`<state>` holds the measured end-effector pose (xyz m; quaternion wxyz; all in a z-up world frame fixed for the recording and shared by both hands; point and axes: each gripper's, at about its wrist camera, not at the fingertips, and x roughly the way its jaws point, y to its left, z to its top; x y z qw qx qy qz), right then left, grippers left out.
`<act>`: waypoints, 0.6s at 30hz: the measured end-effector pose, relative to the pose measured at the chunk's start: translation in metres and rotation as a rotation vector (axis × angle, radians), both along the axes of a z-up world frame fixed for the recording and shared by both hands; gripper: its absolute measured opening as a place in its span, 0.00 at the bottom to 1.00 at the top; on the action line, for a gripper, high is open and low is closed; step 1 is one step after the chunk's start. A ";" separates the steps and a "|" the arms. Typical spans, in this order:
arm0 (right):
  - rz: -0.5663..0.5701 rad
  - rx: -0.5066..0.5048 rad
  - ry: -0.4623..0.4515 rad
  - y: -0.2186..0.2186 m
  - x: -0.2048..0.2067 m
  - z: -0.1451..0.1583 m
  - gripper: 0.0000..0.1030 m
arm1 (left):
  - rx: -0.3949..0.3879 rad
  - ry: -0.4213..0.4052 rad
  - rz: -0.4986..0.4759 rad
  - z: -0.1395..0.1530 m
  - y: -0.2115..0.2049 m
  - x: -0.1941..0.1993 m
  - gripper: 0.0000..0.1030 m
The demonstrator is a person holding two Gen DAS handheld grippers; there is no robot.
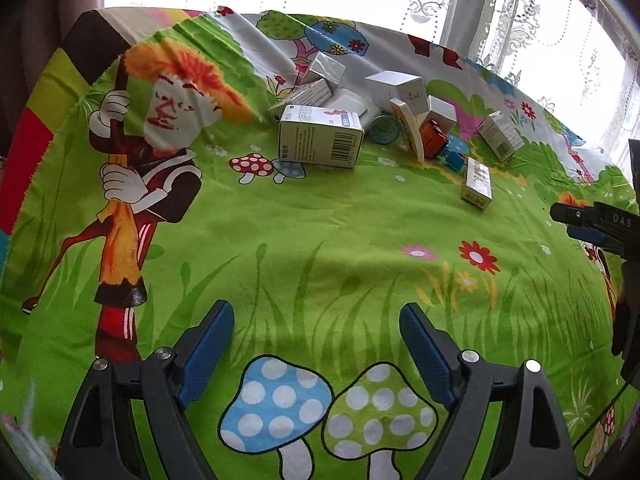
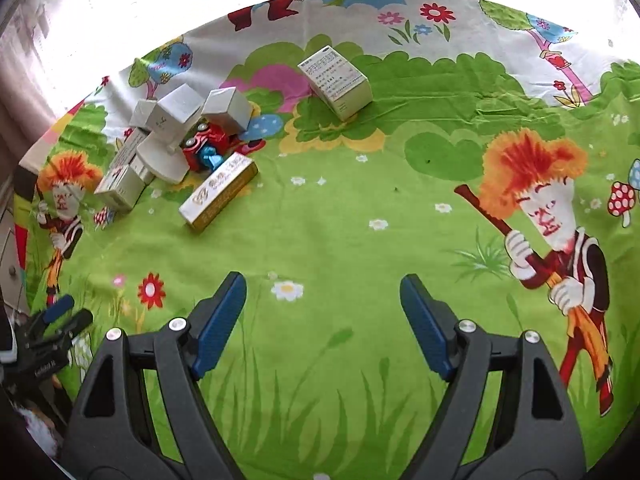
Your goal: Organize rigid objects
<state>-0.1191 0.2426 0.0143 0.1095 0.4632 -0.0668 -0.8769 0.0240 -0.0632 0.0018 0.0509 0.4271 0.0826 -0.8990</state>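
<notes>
Left wrist view: left gripper [image 1: 316,344] jaws spread, empty, above green cartoon-print cotton cloth [image 1: 320,240]. Right gripper [image 2: 322,316] likewise spread, empty. Beyond: long white-and-gold cardboard carton [image 2: 218,190], then jumbled heap of small white cartons [image 2: 176,120] around red toy car [image 2: 206,142]. Likely light, stiff, crushable; pinch across narrow faces.

A cartoon-print cloth [image 1: 320,240] covers the table, bearing scattered boxes [image 1: 320,142] and a red toy [image 2: 208,142]
</notes>
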 end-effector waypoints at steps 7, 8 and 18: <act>0.033 -0.132 -0.041 -0.069 -0.041 -0.012 0.79 | 0.028 0.009 -0.005 0.000 -0.002 -0.001 0.86; 0.032 -0.129 -0.048 -0.080 -0.045 -0.016 0.79 | 0.025 0.007 -0.005 0.000 -0.001 0.000 0.86; 0.145 0.233 0.066 -0.119 -0.029 -0.026 0.34 | 0.013 -0.055 -0.007 0.002 -0.001 -0.013 0.86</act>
